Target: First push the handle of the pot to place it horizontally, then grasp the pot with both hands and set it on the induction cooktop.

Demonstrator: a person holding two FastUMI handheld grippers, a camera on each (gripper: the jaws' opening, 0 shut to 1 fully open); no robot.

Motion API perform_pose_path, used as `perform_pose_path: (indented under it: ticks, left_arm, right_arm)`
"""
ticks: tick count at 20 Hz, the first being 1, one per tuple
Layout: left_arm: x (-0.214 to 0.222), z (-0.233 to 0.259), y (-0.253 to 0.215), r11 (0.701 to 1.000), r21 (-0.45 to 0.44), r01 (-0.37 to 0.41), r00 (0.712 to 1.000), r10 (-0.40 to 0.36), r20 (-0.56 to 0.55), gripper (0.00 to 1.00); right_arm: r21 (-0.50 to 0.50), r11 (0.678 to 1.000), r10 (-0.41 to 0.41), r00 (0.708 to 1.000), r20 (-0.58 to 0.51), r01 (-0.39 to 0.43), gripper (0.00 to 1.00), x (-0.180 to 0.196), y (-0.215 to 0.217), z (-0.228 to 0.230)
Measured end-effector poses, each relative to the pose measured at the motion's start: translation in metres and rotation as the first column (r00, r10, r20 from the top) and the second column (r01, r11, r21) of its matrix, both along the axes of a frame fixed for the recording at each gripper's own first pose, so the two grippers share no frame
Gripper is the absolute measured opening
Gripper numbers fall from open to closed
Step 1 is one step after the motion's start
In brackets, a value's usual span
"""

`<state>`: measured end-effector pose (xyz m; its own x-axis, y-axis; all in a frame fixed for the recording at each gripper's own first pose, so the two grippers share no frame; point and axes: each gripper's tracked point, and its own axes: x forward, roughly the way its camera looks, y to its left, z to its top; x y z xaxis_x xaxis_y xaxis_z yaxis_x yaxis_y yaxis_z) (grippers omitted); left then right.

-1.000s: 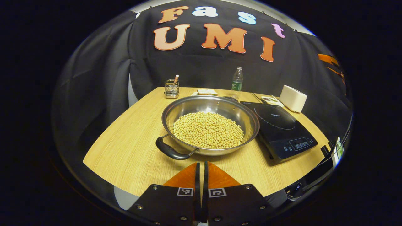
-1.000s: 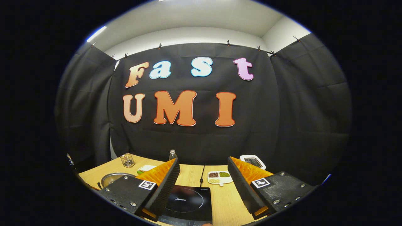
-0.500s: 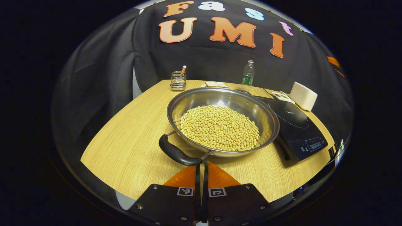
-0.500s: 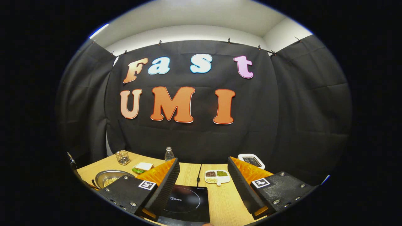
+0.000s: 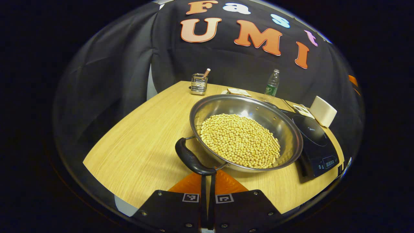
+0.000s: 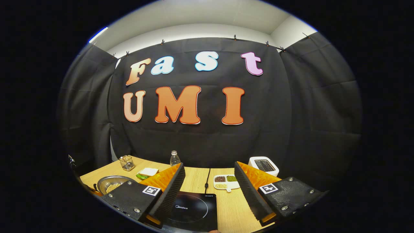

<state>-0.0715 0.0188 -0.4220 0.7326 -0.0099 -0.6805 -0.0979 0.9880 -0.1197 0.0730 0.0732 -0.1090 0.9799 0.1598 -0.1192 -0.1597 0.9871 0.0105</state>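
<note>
Left tool: fingers pressed together, no gap, tips pointing forward and low over the desk, right at the pot handle; contact unclear. Right tool: fingers spread wide, nothing between them, held level.

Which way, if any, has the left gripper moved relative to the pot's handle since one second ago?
Yes. In the left gripper view, the left gripper has closed in on the pot's handle, jaws shut; its tips now sit right at the handle's near end.

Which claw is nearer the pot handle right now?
Left. The left claw, shut, sits right at the pot handle. The right claw, open, hovers over the induction cooktop, the pot off to its left.
</note>
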Motion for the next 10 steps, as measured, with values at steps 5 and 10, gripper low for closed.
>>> perform_pose_path:
  ticks: [5,10]
  left_arm:
    - [0.017,-0.003,0.027,0.999,0.033,-0.01,1.0,0.009,0.014,0.03]
    - [0.038,-0.009,0.048,0.997,0.071,0.013,0.999,-0.015,0.029,0.03]
  right_arm:
    - [-0.028,0.997,-0.076,0.997,0.028,0.077,0.95,0.005,-0.027,-0.005]
    - [-0.029,0.993,-0.11,0.993,0.033,0.111,0.95,0.0,-0.039,-0.007]
